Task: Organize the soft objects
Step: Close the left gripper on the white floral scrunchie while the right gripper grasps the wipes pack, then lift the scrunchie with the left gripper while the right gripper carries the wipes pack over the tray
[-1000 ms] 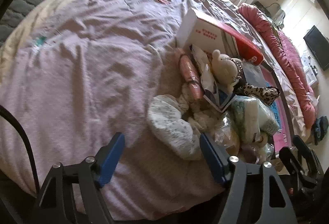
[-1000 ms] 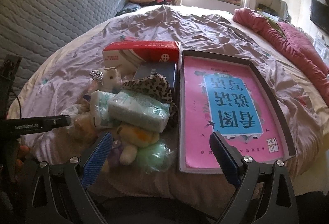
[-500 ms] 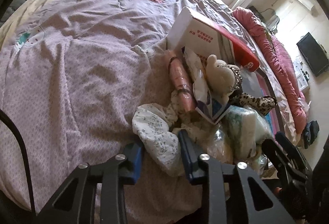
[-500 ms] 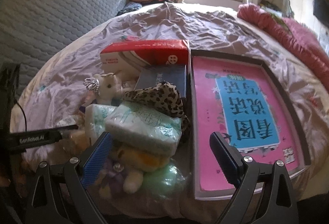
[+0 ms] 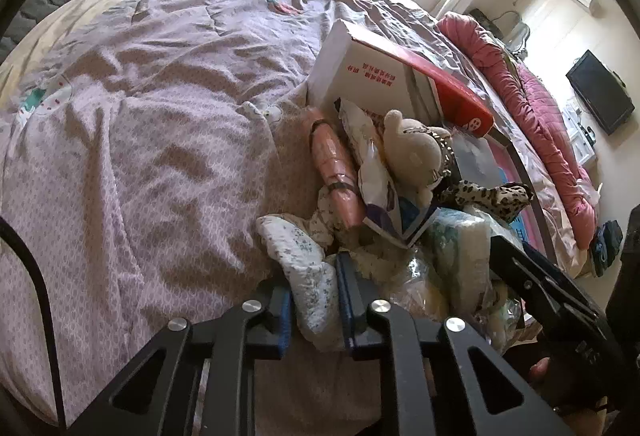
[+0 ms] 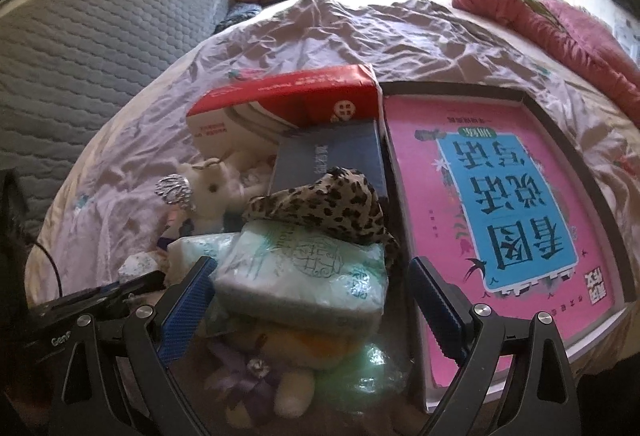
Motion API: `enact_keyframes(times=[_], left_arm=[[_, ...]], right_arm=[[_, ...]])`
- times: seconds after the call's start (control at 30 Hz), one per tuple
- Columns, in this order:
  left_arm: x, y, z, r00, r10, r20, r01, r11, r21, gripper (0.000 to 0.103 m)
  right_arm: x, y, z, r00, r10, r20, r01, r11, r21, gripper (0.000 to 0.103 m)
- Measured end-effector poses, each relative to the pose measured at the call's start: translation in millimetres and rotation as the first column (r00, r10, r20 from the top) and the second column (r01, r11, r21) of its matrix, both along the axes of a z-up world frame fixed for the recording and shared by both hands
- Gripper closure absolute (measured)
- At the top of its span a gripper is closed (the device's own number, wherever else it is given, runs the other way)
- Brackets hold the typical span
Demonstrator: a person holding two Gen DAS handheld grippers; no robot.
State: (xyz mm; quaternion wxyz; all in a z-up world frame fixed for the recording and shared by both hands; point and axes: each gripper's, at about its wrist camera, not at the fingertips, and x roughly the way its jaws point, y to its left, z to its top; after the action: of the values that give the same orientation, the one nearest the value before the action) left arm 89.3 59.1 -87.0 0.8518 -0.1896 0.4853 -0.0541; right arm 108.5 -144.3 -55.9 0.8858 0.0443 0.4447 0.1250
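Observation:
A pile of soft things lies on the bed. My left gripper is shut on a white floral cloth bundle at the pile's near left edge. Beside it lie a pink roll, a white plush toy, a leopard-print cloth and a pale green tissue pack. My right gripper is open, its fingers on either side of the tissue pack, just above a yellow plush toy. The leopard cloth lies behind the pack.
A red and white box and a dark blue box stand behind the pile. A large pink book in a dark tray lies to the right. A rumpled lilac bedsheet spreads left; a pink quilt lines the far side.
My left gripper moved forward and closed on the floral cloth bundle. My right gripper moved closer to the pile, its open fingers now flanking the tissue pack.

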Motion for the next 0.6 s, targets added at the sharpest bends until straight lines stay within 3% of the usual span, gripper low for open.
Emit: enact_keyframes(times=[0.2, 0.23, 0.3, 0.6], left_arm=[[5, 2, 2, 0.999, -0.011, 0.032, 0.012, 1.000, -0.022, 0.093], [5, 3, 2, 0.999, -0.013, 0.031, 0.013, 1.000, -0.022, 0.093], [4, 4, 2, 0.999, -0.011, 0.034, 0.012, 1.000, -0.026, 0.093], [-8, -1, 17, 0.995, -0.032, 0.098, 0.033, 0.999, -0.008, 0.094]], right_arm=[[6, -1, -1, 1.000, -0.004, 0.003, 0.004, 1.000, 0.004, 0.008], [6, 0, -1, 1.000, 0.004, 0.007, -0.004, 1.000, 0.004, 0.011], [7, 1, -5, 0.999, 0.038, -0.019, -0.038, 0.999, 0.023, 0.025], [-6, -7, 3, 0.997, 0.076, 0.013, -0.077, 0.995, 0.071, 0.028]])
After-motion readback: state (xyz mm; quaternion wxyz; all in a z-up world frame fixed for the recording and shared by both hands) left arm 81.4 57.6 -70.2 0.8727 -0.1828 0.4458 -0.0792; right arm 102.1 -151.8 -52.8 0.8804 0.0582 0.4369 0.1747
